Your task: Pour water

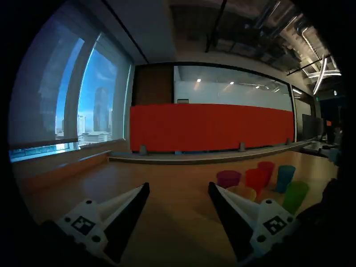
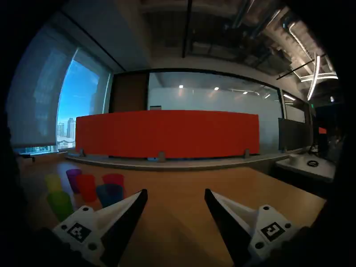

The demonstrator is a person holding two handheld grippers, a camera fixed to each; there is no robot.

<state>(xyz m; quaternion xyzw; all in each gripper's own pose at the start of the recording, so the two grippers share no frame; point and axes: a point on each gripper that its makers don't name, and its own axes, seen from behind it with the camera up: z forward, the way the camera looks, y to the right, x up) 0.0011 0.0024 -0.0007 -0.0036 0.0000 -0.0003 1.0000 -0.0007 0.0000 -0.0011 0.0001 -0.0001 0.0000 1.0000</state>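
Because nothing is picked up yet, I hold the left gripper [image 1: 178, 184] and the right gripper [image 2: 175, 191] above the wooden table [image 1: 178, 231], fingers spread wide and empty, flanking the cluster of coloured cups [image 1: 256, 179] that stands between them. The left gripper view places the cups low to its right, just beside one finger, while the right gripper view places them low to its left, partly behind a finger, and adds a side desk [image 2: 307, 168] far right. Dim light leaves me unable to tell whether any cup holds water.
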